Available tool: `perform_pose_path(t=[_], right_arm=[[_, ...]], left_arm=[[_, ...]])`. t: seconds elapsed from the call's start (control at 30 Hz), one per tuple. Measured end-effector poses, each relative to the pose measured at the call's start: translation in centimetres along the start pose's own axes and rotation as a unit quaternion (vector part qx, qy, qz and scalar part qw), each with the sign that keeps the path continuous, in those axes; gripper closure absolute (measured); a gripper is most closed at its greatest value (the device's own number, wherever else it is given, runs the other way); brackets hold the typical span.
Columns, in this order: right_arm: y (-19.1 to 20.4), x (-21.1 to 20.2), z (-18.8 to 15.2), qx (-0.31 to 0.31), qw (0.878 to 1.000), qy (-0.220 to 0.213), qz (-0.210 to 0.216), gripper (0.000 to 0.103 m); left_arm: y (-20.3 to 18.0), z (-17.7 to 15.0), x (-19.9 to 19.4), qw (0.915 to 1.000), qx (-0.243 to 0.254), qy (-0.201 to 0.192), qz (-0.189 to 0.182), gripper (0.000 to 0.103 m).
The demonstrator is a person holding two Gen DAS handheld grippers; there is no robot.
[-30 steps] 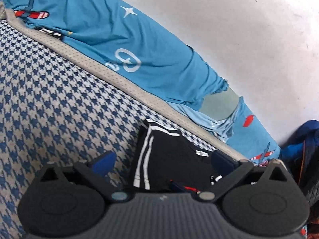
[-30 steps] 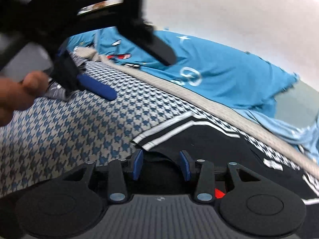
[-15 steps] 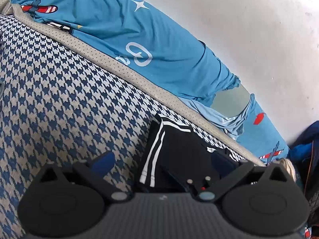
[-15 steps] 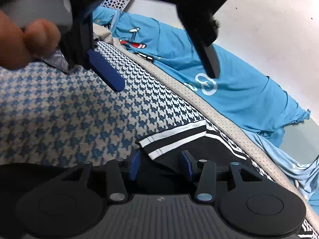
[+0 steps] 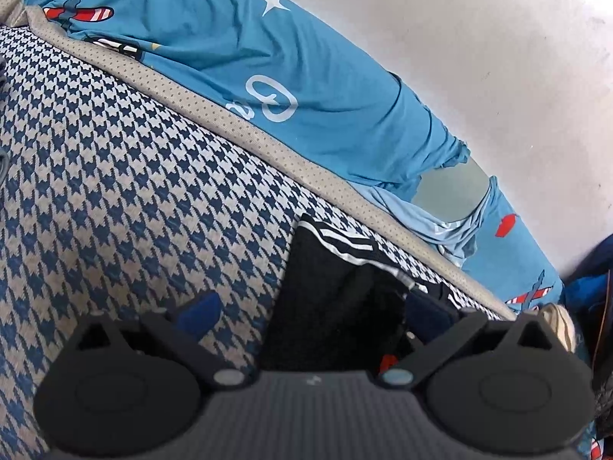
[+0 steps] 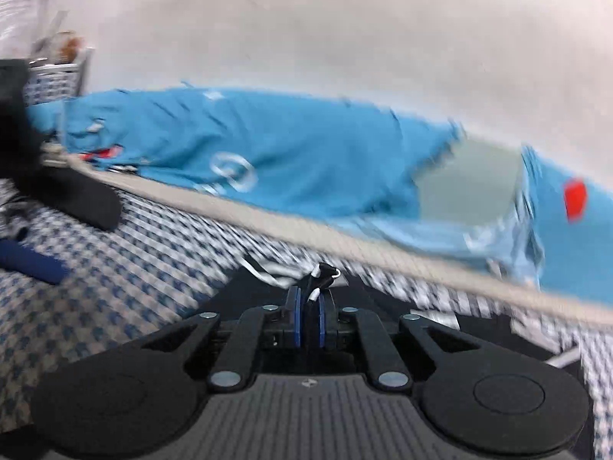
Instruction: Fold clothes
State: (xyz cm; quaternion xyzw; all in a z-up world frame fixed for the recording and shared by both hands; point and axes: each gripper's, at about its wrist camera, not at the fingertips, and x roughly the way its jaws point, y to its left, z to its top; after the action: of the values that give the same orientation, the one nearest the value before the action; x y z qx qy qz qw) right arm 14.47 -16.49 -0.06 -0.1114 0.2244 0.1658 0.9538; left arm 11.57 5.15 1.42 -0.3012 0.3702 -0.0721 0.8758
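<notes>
A black garment with white stripes [image 5: 329,291] lies on the blue-and-beige houndstooth surface [image 5: 134,191]. My left gripper [image 5: 306,318] hovers over it, open, its blue pads spread wide with the black cloth between and below them. In the right wrist view my right gripper [image 6: 309,316] is shut on a bunched striped edge of the same black garment [image 6: 322,274], which pokes up between the pads. The left gripper's finger [image 6: 30,262] shows at the far left of that view.
A blue printed sheet [image 5: 268,76] is heaped along the beige piped edge [image 5: 249,142] against a white wall [image 5: 459,38]. Dark blue cloth [image 5: 590,291] sits at the far right. A wire basket [image 6: 57,65] stands at the back left.
My right gripper has shut on the garment's striped edge and pulled it up; the view swung and blurred. The left gripper stayed open over the black cloth, which has bunched beneath it.
</notes>
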Motion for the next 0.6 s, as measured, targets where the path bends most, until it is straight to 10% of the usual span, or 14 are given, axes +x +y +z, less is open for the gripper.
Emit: perform_pose_path(t=[0.27, 0.6], right_arm=[[-3.8, 1.5, -0.9, 0.058, 0.994, 0.06, -0.065, 0.072], [-6.0, -1.0, -0.3, 0.113, 0.986, 0.068, 0.101, 0.072]], left_arm=[[-0.3, -0.7, 0.9, 0.9996, 0.012, 0.019, 0.019, 0.0], [-1.0, -2.2, 1.7, 0.9972, 0.041, 0.035, 0.051, 0.0]])
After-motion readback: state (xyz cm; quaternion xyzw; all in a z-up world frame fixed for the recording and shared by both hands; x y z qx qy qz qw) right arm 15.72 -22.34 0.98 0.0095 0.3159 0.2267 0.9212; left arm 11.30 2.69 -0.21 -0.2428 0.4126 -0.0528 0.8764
